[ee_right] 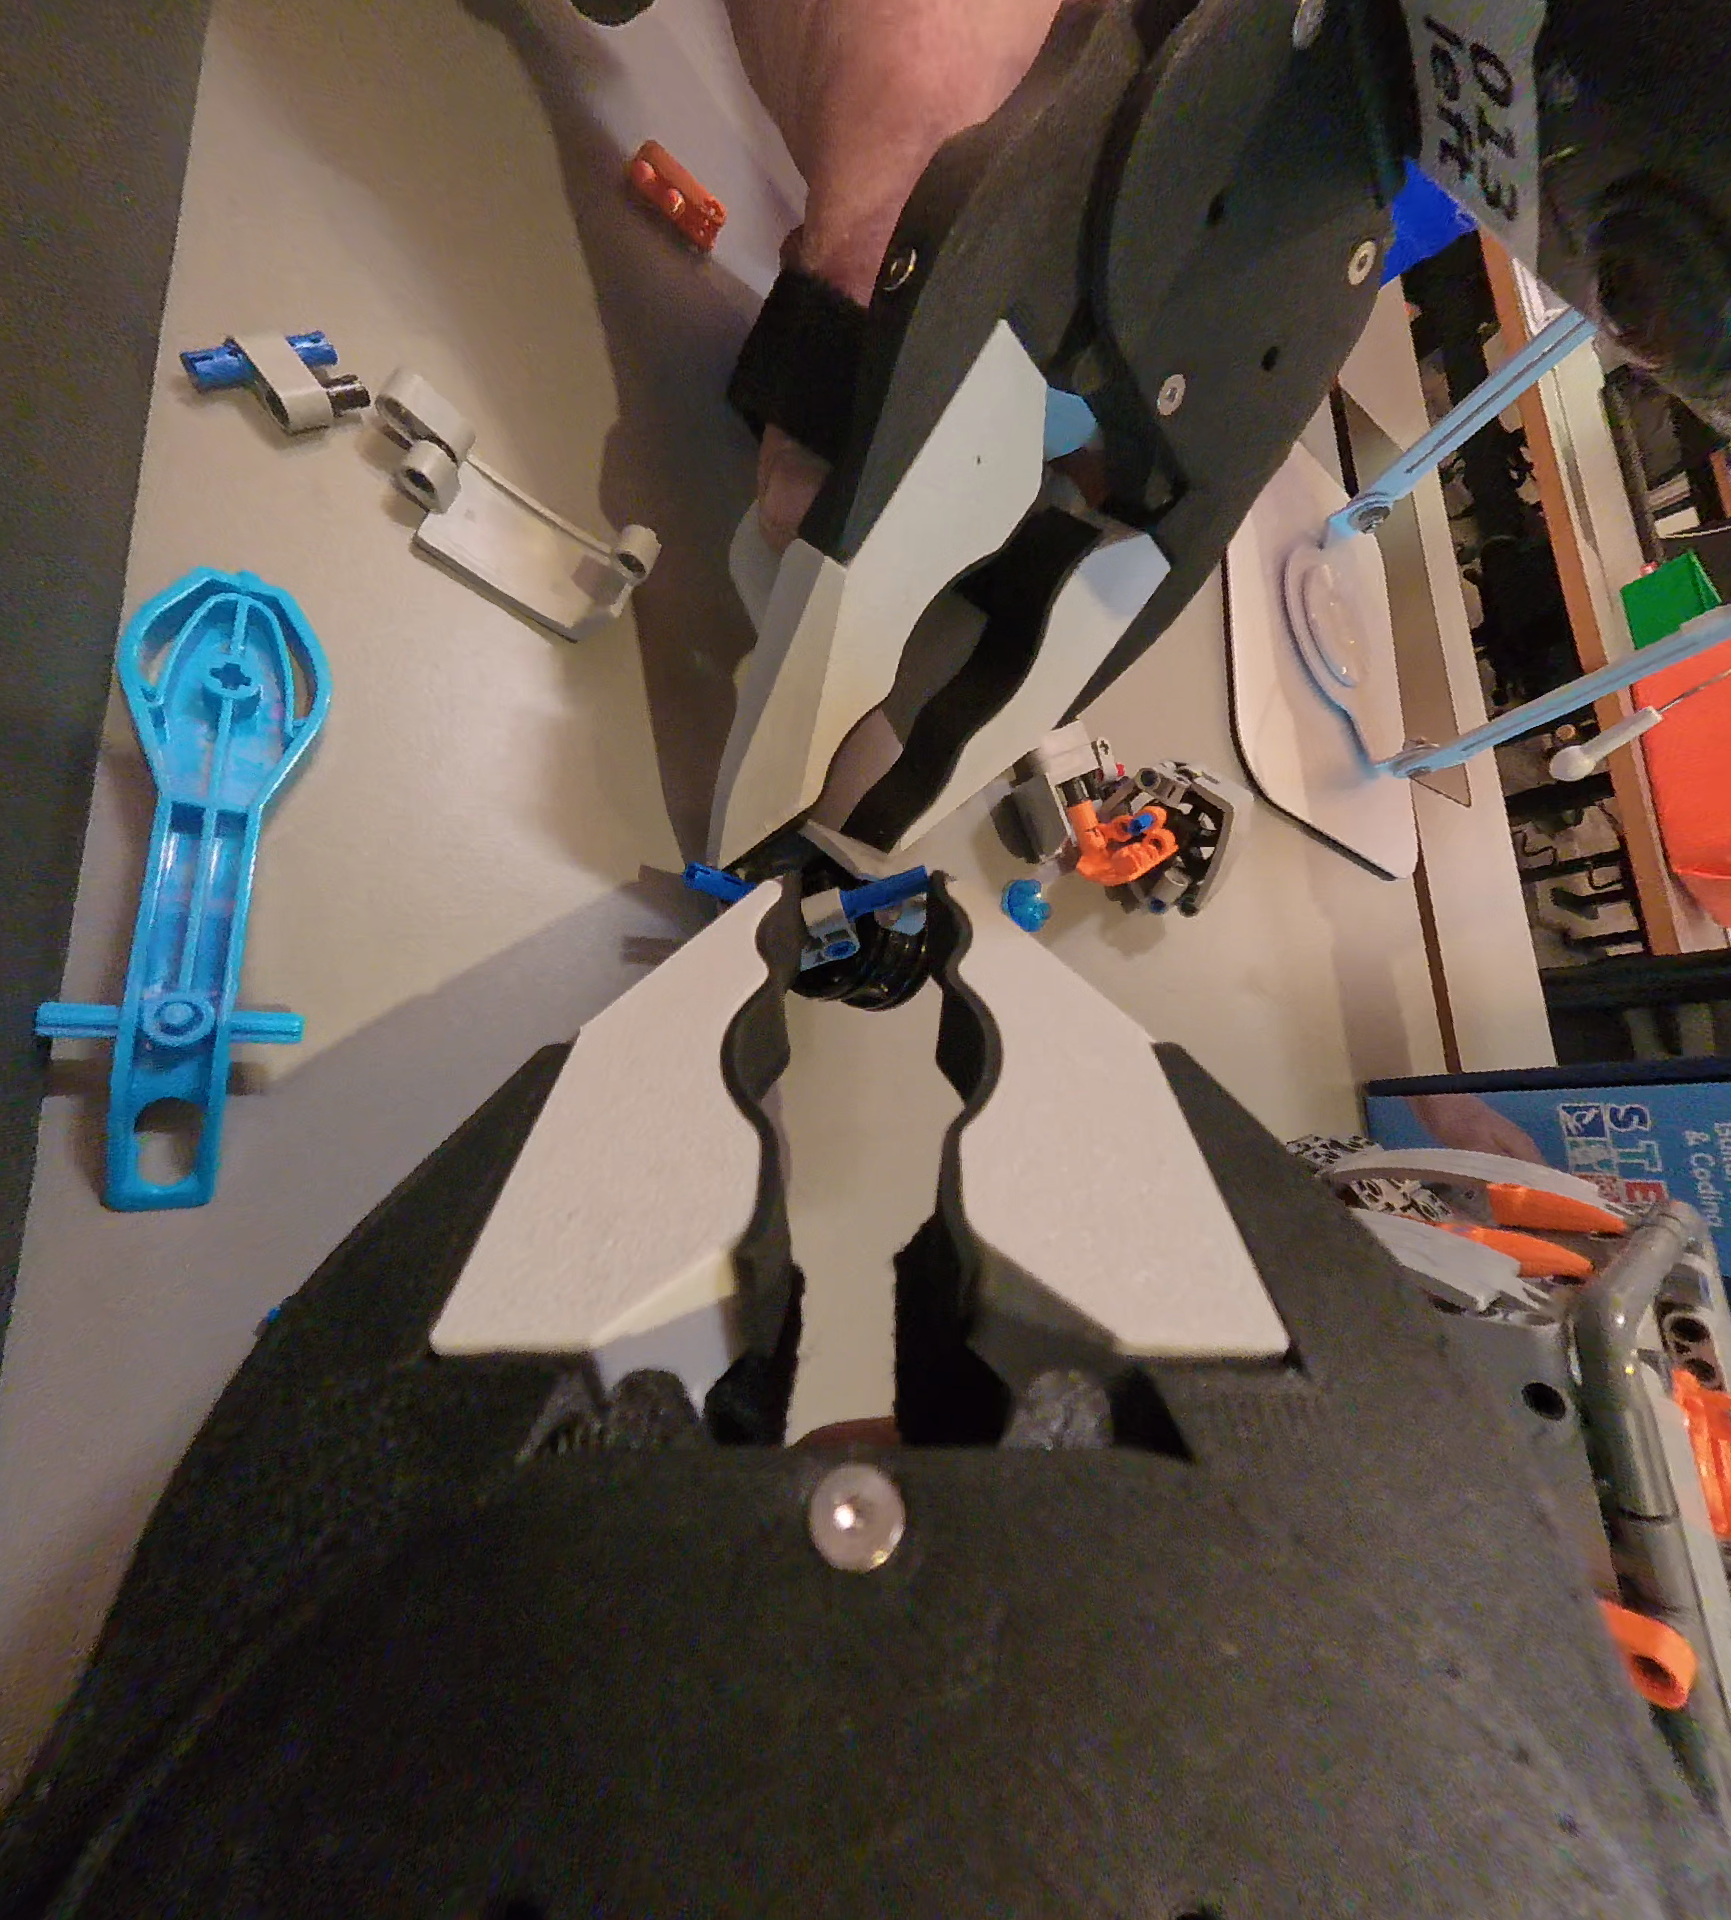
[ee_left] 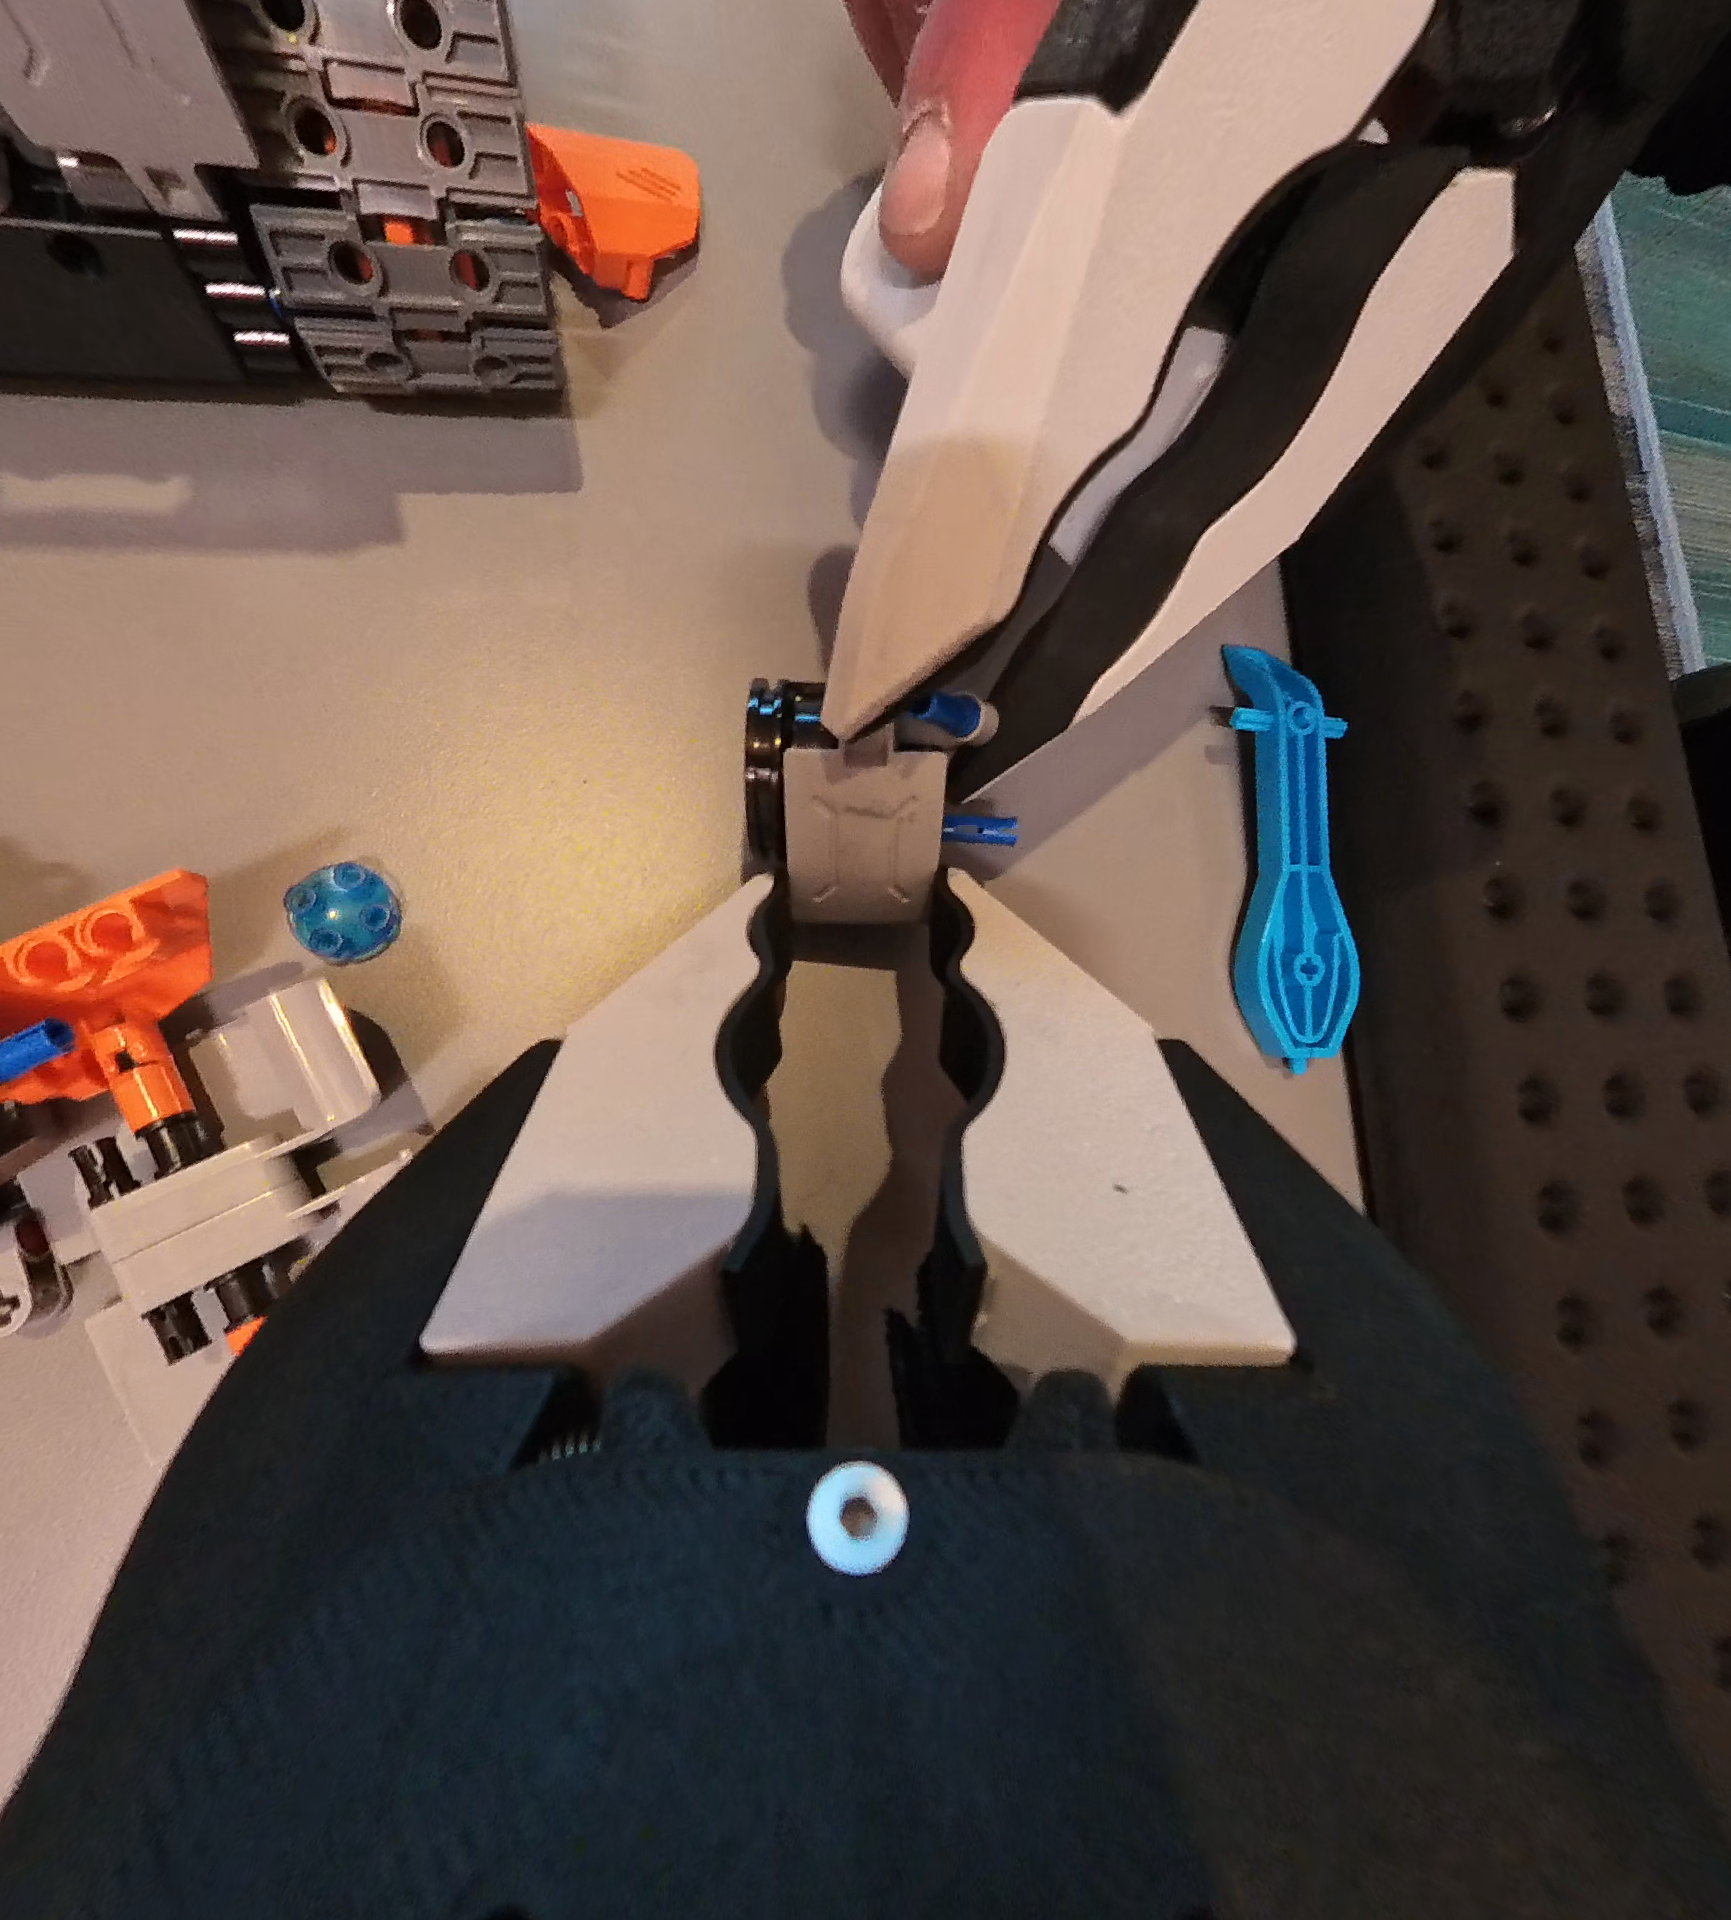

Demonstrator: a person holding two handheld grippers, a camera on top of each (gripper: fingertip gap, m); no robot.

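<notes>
Grey-panelled brick assembly with a black wheel and blue pins sat clamped between the left gripper fingertips, jaws narrowed onto the panel. Opposite, the right gripper pinched the same assembly at its wheel end, tips meeting the left pair. Beside the fingers lay a blue separator tool; farther off, a translucent blue dome and orange-grey sub-builds on the beige table.

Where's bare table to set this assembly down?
Bare table lies between the grey track build and the blue dome. It is crowded by the orange-grey assembly, and tight near the blue tool at the table edge.
</notes>
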